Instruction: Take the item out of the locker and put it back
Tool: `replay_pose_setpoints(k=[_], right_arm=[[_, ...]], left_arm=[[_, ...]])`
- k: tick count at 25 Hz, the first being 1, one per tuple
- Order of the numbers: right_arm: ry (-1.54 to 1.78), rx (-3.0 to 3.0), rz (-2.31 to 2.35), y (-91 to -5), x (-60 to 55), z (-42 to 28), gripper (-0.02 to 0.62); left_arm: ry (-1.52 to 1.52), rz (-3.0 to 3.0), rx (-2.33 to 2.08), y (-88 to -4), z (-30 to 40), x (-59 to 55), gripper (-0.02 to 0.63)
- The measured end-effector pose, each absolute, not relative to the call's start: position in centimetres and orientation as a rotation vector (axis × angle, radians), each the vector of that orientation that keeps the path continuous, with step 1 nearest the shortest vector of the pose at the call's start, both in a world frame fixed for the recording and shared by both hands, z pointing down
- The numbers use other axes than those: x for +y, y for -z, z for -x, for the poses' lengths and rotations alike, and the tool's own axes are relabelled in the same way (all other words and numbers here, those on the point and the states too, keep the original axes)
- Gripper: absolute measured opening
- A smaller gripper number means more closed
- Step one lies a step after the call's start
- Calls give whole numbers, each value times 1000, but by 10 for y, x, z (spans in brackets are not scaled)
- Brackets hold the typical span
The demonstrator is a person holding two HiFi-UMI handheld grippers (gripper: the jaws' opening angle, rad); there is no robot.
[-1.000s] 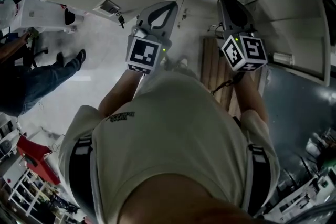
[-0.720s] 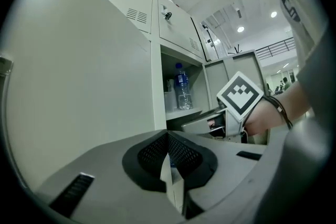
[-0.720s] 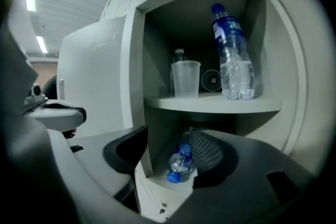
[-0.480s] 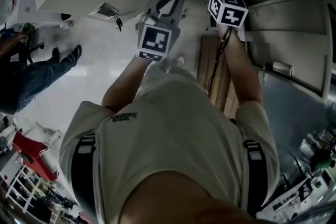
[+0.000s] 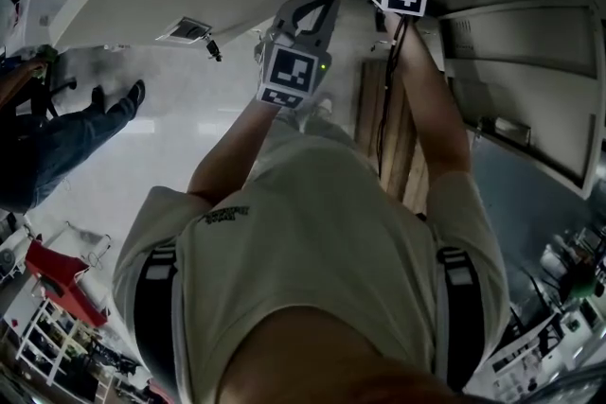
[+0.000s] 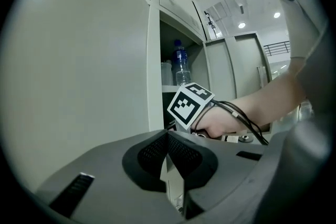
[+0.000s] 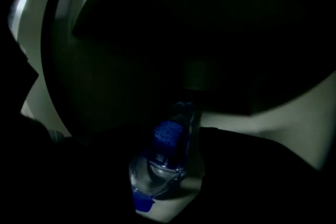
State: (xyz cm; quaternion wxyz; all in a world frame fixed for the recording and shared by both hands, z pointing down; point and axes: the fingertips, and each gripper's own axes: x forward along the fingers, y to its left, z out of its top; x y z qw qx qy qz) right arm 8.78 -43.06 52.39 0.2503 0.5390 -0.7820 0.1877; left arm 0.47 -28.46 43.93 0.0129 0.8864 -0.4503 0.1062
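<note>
Head view was dim, edges warped; left gripper view bright under ceiling lights; right gripper view near-black, bottle glinting.

bottle: clear plastic, blue cap, blue label | inside the locker's dark compartment, cap end nearest the camera (upright or leaning, too dim to tell) | locker: pale grey, compartment standing open

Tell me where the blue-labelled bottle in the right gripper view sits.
The bottle is low and centre in the right gripper view, inside the dark locker compartment, resting on its pale floor.
</note>
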Motion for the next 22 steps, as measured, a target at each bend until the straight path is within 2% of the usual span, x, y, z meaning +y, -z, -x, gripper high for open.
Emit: replay_pose_setpoints(k=[10, 22], right_arm=[[-649, -2102, -1365, -561, -426, -64, 369], [-574, -2106, -1415, -556, -422, -76, 291]], left_arm=[[-367, -2718, -1348, -472, -9, -287, 14], [-400, -2704, -1344, -482, -5, -280, 12]])
